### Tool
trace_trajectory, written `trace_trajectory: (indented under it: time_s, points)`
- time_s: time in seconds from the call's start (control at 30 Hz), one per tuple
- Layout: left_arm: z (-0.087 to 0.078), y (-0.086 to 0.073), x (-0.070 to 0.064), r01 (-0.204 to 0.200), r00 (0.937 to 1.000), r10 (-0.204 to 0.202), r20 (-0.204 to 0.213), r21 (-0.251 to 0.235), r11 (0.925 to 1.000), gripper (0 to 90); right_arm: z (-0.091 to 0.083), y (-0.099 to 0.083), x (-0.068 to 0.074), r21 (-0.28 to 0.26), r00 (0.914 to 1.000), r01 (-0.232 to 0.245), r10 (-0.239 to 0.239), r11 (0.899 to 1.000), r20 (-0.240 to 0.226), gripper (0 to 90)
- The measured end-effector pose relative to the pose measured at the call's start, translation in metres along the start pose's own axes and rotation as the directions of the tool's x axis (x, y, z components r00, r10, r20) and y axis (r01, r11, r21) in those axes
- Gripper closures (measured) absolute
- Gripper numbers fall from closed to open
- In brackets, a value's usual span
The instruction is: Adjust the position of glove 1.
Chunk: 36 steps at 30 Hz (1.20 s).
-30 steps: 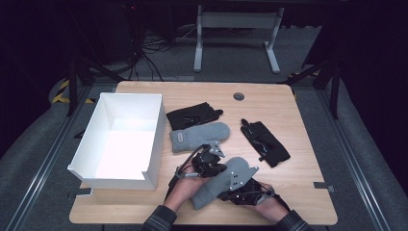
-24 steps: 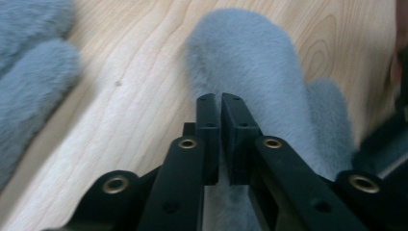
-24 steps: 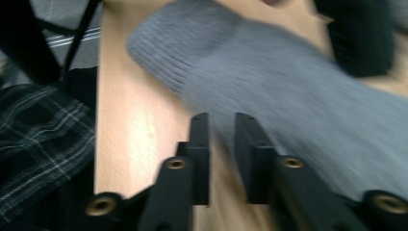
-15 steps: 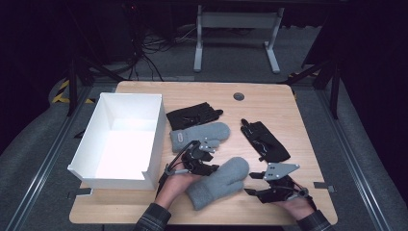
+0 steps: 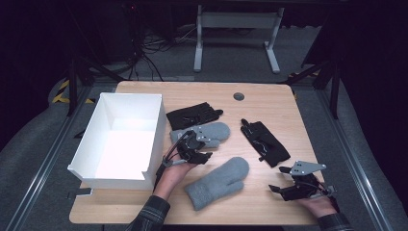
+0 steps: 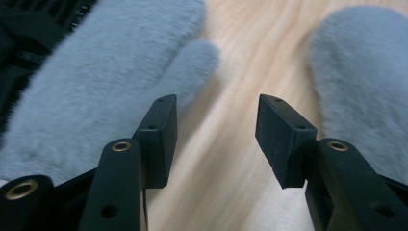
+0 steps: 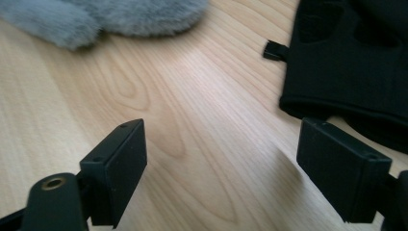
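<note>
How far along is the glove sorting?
Done: nothing boxed; the white box holds no gloves. In hand: nothing; left tongs hover open by the far grey mitten, right tongs open beside the right black glove. Left: both mittens, near one, both black gloves.

2 grey mittens (image 5: 219, 182) flat on table, apart.

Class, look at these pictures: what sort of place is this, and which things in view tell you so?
Probably a lab or recording studio: a lone wooden table on grey carpet, dark surroundings, loose cables on the floor, metal floor rails.
</note>
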<state>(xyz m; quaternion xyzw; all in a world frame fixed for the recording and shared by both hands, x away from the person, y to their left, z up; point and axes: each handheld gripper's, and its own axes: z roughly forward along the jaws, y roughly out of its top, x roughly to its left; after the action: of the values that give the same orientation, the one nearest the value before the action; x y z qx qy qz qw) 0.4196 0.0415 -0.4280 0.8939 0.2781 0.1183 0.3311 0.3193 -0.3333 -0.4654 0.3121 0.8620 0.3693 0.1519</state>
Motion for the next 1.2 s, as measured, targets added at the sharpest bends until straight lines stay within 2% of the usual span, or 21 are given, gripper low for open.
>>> trace_trajectory:
  time_s: [0.1,0.2,0.3,0.47,0.53,0.57,0.67,0.87,0.93,1.1,1.17,1.2]
  points:
    - [0.003,0.0,0.007,0.017,0.9998,-0.017,-0.009,-0.009,0.9998,52.6,0.001,-0.003,-0.003,0.006,0.9999,0.0,-0.001,1.0,0.015,17.0]
    - [0.011,0.001,0.012,0.016,0.9993,-0.015,-0.034,0.032,0.9994,54.4,0.002,-0.004,-0.004,-0.001,0.9999,-0.01,0.01,1.0,0.009,15.8]
    - [0.014,0.001,0.016,0.023,0.9985,-0.022,-0.05,0.026,0.9994,56.5,0.002,-0.004,-0.004,0.0,0.9999,-0.011,0.011,1.0,0.007,15.7]
    - [0.024,0.0,0.019,0.024,0.9962,-0.02,-0.085,0.05,0.9985,67.9,0.002,-0.004,-0.004,0.0,0.9999,-0.012,0.012,1.0,0.005,15.8]
    - [0.025,0.0,0.02,0.019,0.9963,-0.014,-0.085,0.062,0.9979,71.5,0.002,-0.004,-0.004,-0.001,0.9999,-0.012,0.012,1.0,0.005,15.8]
    - [0.027,0.0,0.018,0.02,0.9954,-0.014,-0.095,0.061,0.9979,80.7,0.002,-0.004,-0.004,-0.001,0.9999,-0.015,0.015,1.0,0.006,15.9]
    - [0.025,0.002,0.018,0.043,0.9946,-0.036,-0.097,0.065,0.997,85.4,0.001,-0.004,-0.004,-0.001,0.9999,-0.015,0.015,1.0,0.007,16.2]
    - [0.018,0.008,0.012,0.08,0.9954,-0.076,-0.059,0.06,0.995,86.8,0.001,-0.004,-0.005,-0.002,0.9998,-0.017,0.017,1.0,0.006,16.5]
    - [0.018,0.012,0.004,0.089,0.9957,-0.088,-0.028,0.053,0.9946,86.8,0.001,-0.004,-0.005,-0.002,0.9998,-0.017,0.017,1.0,0.006,16.5]
    - [0.025,0.02,-0.017,0.074,0.9951,-0.078,0.06,0.066,0.9951,86.6,0.001,-0.005,-0.005,-0.003,0.9999,-0.016,0.016,1.0,0.005,16.5]
    - [0.027,0.022,-0.022,0.067,0.9949,-0.072,0.071,0.067,0.9955,85.7,0.001,-0.005,-0.005,-0.003,0.9999,-0.016,0.016,1.0,0.005,16.5]
    - [0.029,0.025,-0.027,0.052,0.9958,-0.056,0.073,0.056,0.9971,84.6,0.001,-0.005,-0.005,-0.003,0.9999,-0.015,0.015,1.0,0.005,16.5]
